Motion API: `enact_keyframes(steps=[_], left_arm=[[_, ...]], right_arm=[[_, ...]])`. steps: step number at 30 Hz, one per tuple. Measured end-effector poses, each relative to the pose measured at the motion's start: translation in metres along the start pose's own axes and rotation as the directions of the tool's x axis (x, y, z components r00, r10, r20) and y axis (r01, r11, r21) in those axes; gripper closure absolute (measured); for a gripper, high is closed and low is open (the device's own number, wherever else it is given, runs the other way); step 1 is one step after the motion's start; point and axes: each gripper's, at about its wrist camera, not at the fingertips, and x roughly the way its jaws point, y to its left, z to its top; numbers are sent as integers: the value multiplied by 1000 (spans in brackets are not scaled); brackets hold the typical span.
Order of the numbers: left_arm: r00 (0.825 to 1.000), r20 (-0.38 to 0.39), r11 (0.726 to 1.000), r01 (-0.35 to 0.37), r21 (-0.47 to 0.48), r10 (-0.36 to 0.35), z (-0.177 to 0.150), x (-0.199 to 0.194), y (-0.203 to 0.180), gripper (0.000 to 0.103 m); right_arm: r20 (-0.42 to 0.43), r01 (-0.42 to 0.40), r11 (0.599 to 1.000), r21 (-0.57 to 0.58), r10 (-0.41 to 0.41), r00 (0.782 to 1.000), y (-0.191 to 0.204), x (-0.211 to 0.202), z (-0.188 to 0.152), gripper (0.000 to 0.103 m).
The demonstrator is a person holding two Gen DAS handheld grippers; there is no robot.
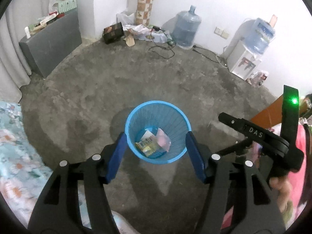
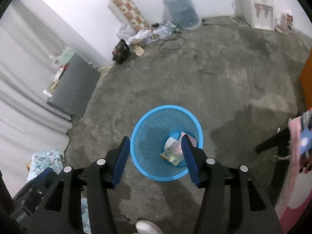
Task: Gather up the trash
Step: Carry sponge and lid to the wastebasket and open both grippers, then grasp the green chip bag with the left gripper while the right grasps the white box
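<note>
1. Both hand-held grippers hang above the blue bin (image 1: pixel 158 132) on the bare concrete floor (image 1: pixel 136 74). Left hand-held gripper (image 1: pixel 156 146): jaws wide apart, nothing between the pads. Right hand-held gripper (image 2: pixel 156 150): same, spread and empty.
2. The trash (image 1: pixel 154 143) lies at the bottom of the bin: a yellow-printed packet, a white pouch and a pinkish bag piled together. Looks like this drop is done, as a judgement.
3. Risk: the bin is light mesh plastic. A low finger could clip the rim on the way out and tip it, spilling the wrappers back onto the floor.
4. Risk: the two hand-held grippers are close. In the left wrist view the right tool's body sits just right of the bin, so a careless swing could knock them together.
5. Risk: more litter sits far off by the wall, papers and bags (image 1: pixel 144 31) beside a dark box (image 1: pixel 113 32). Loose black cables (image 1: pixel 163 46) run through that pile; a finger could snag one while picking.
6. Around: water jug (image 1: pixel 186 27) far centre, water dispenser (image 1: pixel 247 58) far right, grey cabinet (image 1: pixel 50 44) far left with clutter on top, curtain at left.
7. Near left is a floral bed cover (image 1: pixel 13 152); near right a dark chair leg (image 2: pixel 273 142) and pink cloth. A shoe tip (image 2: pixel 148 227) is near the bottom edge. Nothing blocks the bin itself.
</note>
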Motion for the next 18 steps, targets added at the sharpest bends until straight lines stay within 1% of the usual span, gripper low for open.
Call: enact_keyframes(steps=[1,2,3,4,5,6,8,9,11,12,13,14,17,18], left_arm=[[1000,12,1000,4,-5,-4,-1,-14,4,44],[999,35,1000,17,-17,-17,-5,-37,12,44],[998,57,999,24,-26,-23,-9,-53,18,42],[997,79,999,21,-32,-19,-14,-71,24,41],[995,97,999,11,-31,-8,-20,-88,30,40],[993,116,999,-15,-28,19,-31,-111,38,40],[989,136,998,-50,-27,53,-47,-143,50,40],[987,150,998,-58,-32,62,-60,-164,59,38],[980,183,996,-71,-59,81,-86,-203,81,35],[977,197,995,-74,-72,87,-96,-216,91,34],[970,220,992,-85,-98,105,-111,-237,107,33],[964,235,989,-98,-115,122,-120,-247,116,32],[927,288,961,-187,-203,242,-160,-291,155,32],[911,299,944,-212,-252,284,-175,-307,173,32]], right_arm=[[5,-10,1000,-18,10,1000,5,-8,-1,46],[13,-27,998,-52,28,1000,15,-19,-4,42],[18,-44,996,-76,45,999,25,-29,-6,39],[21,-67,993,-102,70,997,34,-38,-8,34],[20,-99,986,-131,102,995,44,-45,-12,31],[11,-138,976,-167,142,990,57,-52,-17,31],[-30,-209,952,-222,207,978,83,-60,-28,30],[-71,-253,933,-254,243,967,100,-62,-36,30],[-139,-315,901,-300,285,948,129,-67,-48,30],[-183,-365,873,-323,321,929,148,-71,-58,30],[-205,-393,858,-330,341,918,157,-74,-63,30],[-236,-429,837,-341,366,900,172,-78,-71,30],[-293,-502,775,-383,413,862,211,-89,-90,30],[-316,-530,751,-395,430,845,227,-92,-98,30]])
